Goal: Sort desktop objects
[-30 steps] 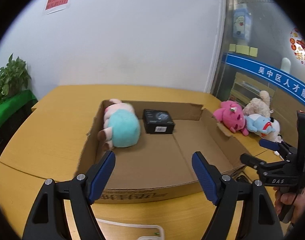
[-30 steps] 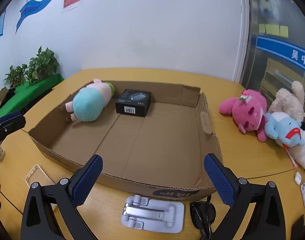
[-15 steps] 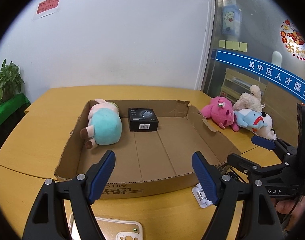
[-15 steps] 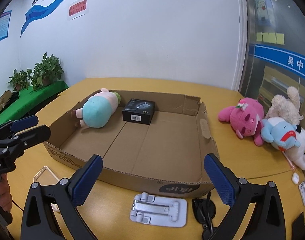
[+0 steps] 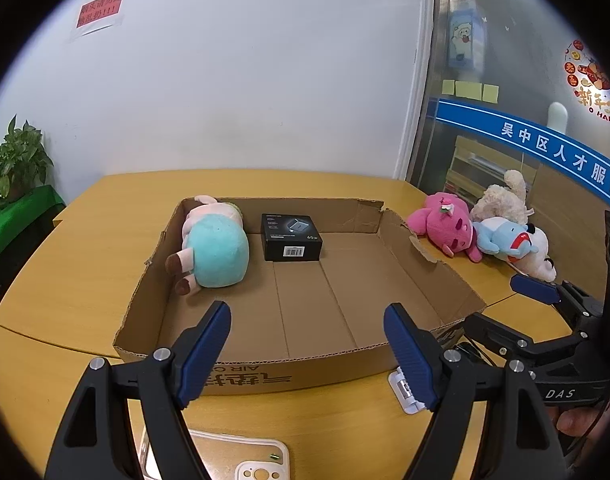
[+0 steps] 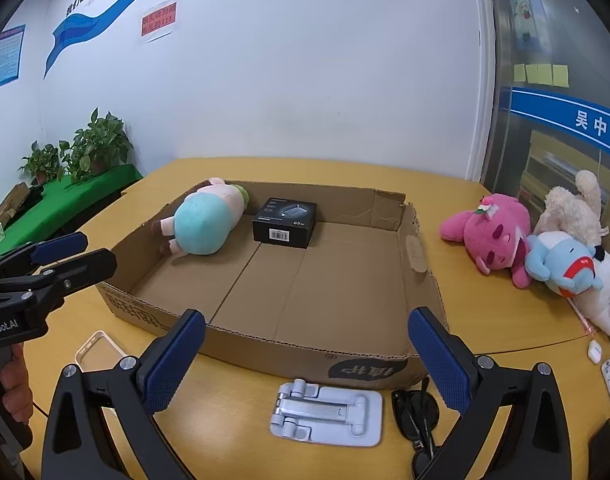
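Note:
A shallow cardboard box (image 5: 421,264) (image 6: 419,280) lies on the yellow table. In it lie a teal and pink plush pig (image 5: 215,250) (image 6: 203,226) and a black charger box (image 5: 291,236) (image 6: 285,222). My left gripper (image 5: 307,354) is open and empty, above the box's near wall. My right gripper (image 6: 305,360) is open and empty, above a silver phone stand (image 6: 327,412) and black sunglasses (image 6: 417,412). A clear phone case (image 5: 241,458) (image 6: 97,350) lies under the left gripper.
A pink plush (image 6: 489,236), a blue plush (image 6: 561,264) and a cream plush (image 6: 573,208) lie on the table right of the box. Small white items (image 6: 595,350) lie near the right table edge. Potted plants (image 6: 97,146) stand at the left.
Both grippers have pulled back and up from the box. The left view has swung, so the phone case shows below it. Both stay open.

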Tool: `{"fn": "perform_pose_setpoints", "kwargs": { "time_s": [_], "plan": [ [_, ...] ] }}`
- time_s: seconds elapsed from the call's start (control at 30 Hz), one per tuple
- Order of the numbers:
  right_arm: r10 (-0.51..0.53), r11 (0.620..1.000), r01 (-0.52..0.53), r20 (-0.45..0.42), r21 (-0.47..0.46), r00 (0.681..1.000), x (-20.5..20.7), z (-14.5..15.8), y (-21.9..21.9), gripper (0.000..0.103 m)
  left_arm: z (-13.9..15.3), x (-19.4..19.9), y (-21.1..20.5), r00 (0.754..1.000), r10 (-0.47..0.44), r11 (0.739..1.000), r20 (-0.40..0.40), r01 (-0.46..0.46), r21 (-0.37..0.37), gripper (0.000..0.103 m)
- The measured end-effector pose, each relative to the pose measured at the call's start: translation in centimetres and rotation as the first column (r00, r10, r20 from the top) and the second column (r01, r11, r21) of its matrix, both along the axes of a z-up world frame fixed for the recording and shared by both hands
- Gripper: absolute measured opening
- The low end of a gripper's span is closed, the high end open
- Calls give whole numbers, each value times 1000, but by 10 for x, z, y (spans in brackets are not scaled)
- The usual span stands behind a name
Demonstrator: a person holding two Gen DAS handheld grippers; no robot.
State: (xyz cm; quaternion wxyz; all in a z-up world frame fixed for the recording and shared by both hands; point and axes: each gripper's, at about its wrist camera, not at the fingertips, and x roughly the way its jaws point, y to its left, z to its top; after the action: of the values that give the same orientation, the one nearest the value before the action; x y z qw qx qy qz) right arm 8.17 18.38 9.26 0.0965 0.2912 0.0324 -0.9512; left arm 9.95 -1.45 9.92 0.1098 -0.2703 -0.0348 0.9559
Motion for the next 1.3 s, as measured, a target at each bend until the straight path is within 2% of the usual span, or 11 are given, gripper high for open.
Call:
{"fn": "perform_pose_setpoints", "kwargs": {
  "time_s": [0.17, 0.37, 0.43, 0.73, 1.3],
  "plan": [
    [-2, 1000, 2, 4, 11, 1000, 1, -2, -2, 103, -7, -11, -7, 1000, -10, 1000, 14, 10, 6, 79],
    [-14, 1000, 13, 26, 10, 1000, -4, -6, 0, 103, -18, -20, -19, 996, 40, 999, 74, -41, 15, 79],
    [-16, 1000, 15, 35, 6, 999, -6, -9, 1, 103, -16, -15, -19, 998, 33, 999, 61, -35, 24, 79],
    [-3, 1000, 2, 34, 10, 999, -6, -11, -4, 103, -11, 0, -5, 1000, 25, 999, 18, -24, -36, 79],
    [3, 1000, -3, 32, -26, 999, 0, -10, -2, 103, -14, -1, -3, 1000, 20, 1000, 21, -20, -23, 79]
  ]
}}
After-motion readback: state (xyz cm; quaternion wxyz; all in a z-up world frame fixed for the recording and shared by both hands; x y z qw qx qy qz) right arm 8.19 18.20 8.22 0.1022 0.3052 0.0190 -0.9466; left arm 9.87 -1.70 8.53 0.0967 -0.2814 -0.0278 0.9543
